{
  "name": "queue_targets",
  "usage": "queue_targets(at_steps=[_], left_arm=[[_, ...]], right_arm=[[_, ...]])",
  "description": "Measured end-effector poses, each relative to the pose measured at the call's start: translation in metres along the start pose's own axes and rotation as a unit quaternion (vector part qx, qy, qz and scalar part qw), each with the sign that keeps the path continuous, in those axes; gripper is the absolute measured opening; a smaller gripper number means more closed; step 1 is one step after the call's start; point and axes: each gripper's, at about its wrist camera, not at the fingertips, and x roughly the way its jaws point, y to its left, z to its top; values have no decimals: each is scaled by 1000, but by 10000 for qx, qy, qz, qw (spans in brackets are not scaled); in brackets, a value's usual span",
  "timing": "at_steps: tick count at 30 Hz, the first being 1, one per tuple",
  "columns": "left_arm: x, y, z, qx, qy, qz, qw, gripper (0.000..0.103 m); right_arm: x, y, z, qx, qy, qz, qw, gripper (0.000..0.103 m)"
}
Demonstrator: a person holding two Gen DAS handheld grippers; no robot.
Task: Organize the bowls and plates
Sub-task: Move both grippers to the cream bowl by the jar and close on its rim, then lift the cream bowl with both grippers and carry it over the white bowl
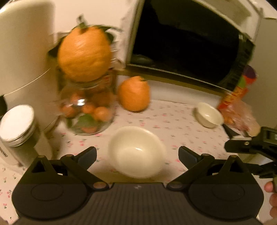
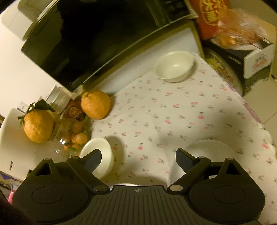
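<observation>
A white bowl (image 1: pixel 136 152) stands on the cherry-print tablecloth (image 1: pixel 173 124), between the fingers of my left gripper (image 1: pixel 137 155). The gripper is open and its pads stay clear of the rim on both sides. A smaller white bowl (image 1: pixel 208 114) sits farther off at the right. In the right wrist view my right gripper (image 2: pixel 138 159) is open over bare cloth. A white bowl (image 2: pixel 98 159) stands just beyond its left finger, and a white plate (image 2: pixel 209 150) lies partly behind its right finger. Another bowl (image 2: pixel 174 66) sits far ahead near the oven.
A dark-doored oven (image 1: pixel 181 48) lines the back. A glass jar of small oranges (image 1: pixel 86 110) carries a big orange (image 1: pixel 84 53); another orange (image 1: pixel 134 93) sits beside it. A lidded tin (image 1: pixel 17 124) and a white appliance (image 1: pixel 22 52) stand left. Snack bags (image 2: pixel 213 15) and the table edge (image 2: pixel 256 119) are right.
</observation>
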Motion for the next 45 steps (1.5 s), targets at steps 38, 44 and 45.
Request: queue_targets(at_steps=[38,44,45], left_arm=[[60,42,-8,-363,67,151,9992,20],[61,42,-8,-346,121,95,9993,14],[61,41,-8,-342,127,93,9993,14]], right_arm=[[119,38,-14,321,658,537,9959,42],[121,37,-15,397,713,540,9952,30],[121,37,-16,403,726,543,9951,27]])
